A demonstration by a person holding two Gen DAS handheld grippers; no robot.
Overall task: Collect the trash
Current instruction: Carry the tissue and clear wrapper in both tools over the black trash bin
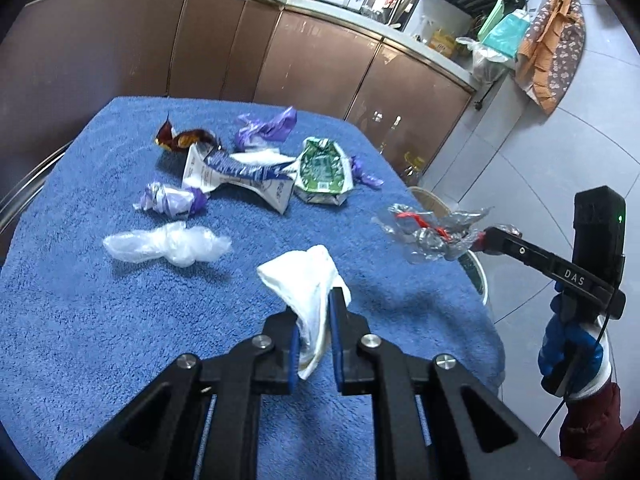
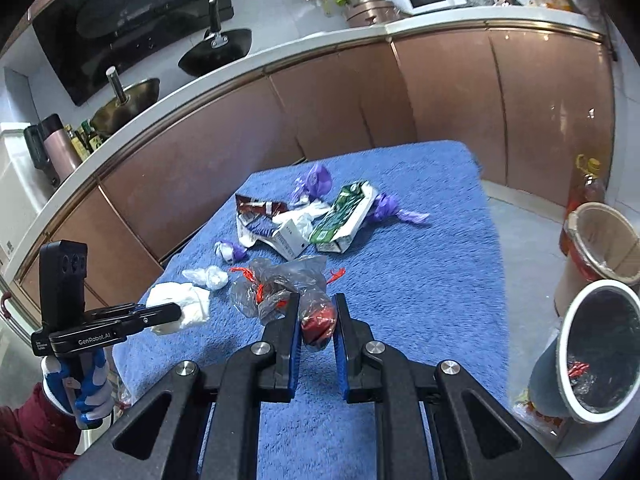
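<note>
Trash lies scattered over the blue towel (image 1: 80,320) covering the table: a green carton (image 1: 324,170), a flattened blue-and-white carton (image 1: 240,176), purple bags (image 1: 266,128), a brown wrapper (image 1: 184,138) and a knotted clear bag (image 1: 168,244). The left gripper (image 1: 314,320) is clamped on a crumpled white tissue (image 1: 304,276), held just above the towel. The right gripper (image 2: 316,320) is closed on a clear plastic bag with red ties (image 2: 280,280), pinching its dark red end. Beside the table, on the floor, stands a white-rimmed bin (image 2: 600,348) with a scrap inside, next to a paper-lined bin (image 2: 600,240).
</note>
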